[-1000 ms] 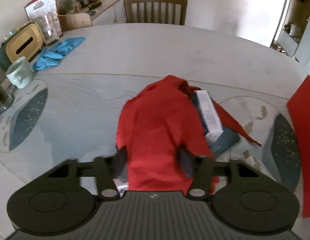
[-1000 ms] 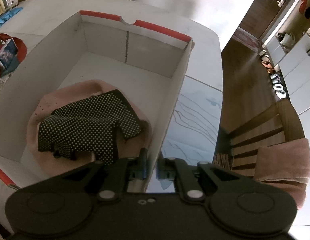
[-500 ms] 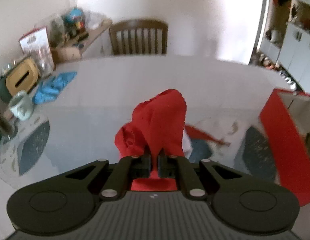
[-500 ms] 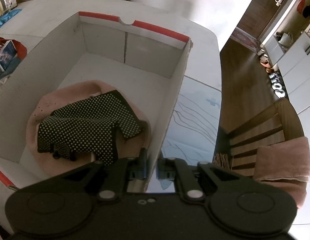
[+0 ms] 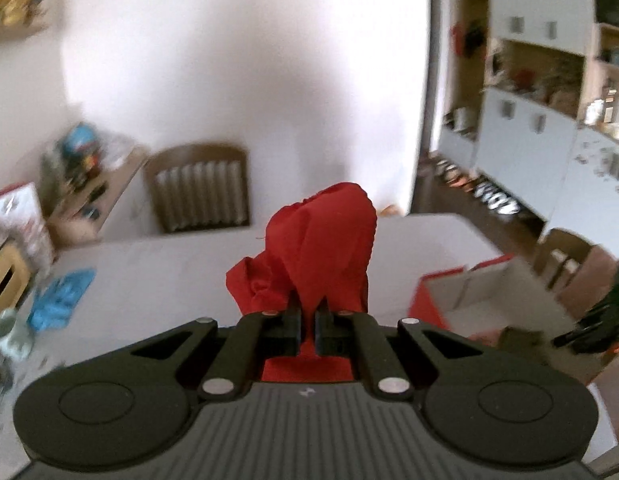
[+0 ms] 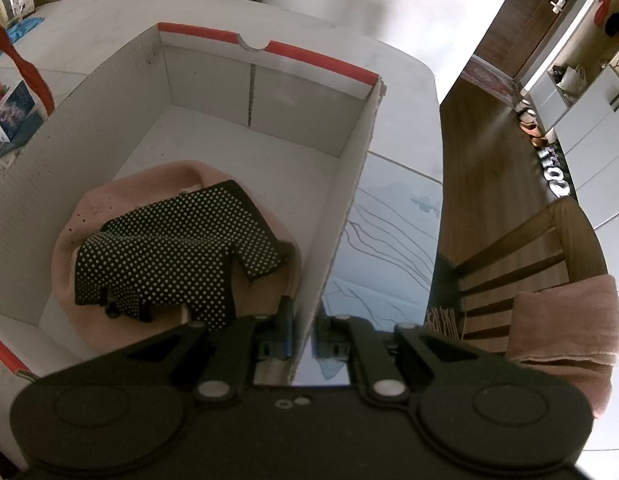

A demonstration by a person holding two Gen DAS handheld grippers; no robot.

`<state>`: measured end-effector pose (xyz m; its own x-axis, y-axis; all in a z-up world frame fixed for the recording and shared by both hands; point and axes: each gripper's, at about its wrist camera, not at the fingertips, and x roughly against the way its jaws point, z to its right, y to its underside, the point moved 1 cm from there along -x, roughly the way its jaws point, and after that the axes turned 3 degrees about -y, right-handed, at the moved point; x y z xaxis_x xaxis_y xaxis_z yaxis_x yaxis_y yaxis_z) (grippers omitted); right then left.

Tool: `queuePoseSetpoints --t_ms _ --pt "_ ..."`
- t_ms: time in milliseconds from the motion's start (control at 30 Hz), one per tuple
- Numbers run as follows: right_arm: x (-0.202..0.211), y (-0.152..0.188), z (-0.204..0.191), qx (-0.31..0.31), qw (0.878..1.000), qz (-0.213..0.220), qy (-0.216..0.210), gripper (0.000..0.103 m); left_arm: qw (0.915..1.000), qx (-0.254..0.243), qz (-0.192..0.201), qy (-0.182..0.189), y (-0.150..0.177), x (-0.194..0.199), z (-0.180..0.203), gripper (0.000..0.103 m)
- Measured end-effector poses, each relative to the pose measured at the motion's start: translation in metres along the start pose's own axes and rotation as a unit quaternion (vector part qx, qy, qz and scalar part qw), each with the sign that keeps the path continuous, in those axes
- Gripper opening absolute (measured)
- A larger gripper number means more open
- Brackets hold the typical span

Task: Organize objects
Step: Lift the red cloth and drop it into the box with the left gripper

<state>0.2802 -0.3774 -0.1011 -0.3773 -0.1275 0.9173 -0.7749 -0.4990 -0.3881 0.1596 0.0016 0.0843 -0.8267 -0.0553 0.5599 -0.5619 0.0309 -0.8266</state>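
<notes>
Red cloth lifted, box steadied

Left tool [image 5: 307, 330] clamps the red cloth [image 5: 321, 248]; right tool [image 6: 303, 338] pinches the box [image 6: 349, 192] wall.

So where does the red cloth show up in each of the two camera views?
Left wrist view: the red cloth fills the middle, bunched and pinched by the shut left gripper.
Right wrist view: only a red strip shows at the far left edge, beyond the box wall.
Shared landmark: the red-rimmed cardboard box, in the left view at lower right. The right gripper is clamped on its side wall.
</notes>
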Motion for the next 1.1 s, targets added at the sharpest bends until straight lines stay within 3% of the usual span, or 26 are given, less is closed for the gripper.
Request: queuePoseSetpoints --t_ms 300,700,900,1100 --pt "0.000 0.000 0.000 0.003 1.000 0.000 0.001 0.007 0.9927 -0.065 0.046 0.091 -0.052 0.021 0.061 0.005" --pt "-0.001 0.001 -0.001 0.002 1.000 0.002 0.002 0.008 0.9721 -0.110 0.093 0.185 -0.097 0.029 0.131 0.005" --pt "-0.001 0.001 -0.001 0.002 1.000 0.003 0.001 0.008 0.9646 -0.124 0.078 0.220 -0.090 0.005 0.168 0.005" --pt "-0.001 0.001 -0.001 0.002 1.000 0.002 0.002 0.008 0.9658 -0.124 -0.001 0.228 -0.058 -0.060 0.197 0.005"
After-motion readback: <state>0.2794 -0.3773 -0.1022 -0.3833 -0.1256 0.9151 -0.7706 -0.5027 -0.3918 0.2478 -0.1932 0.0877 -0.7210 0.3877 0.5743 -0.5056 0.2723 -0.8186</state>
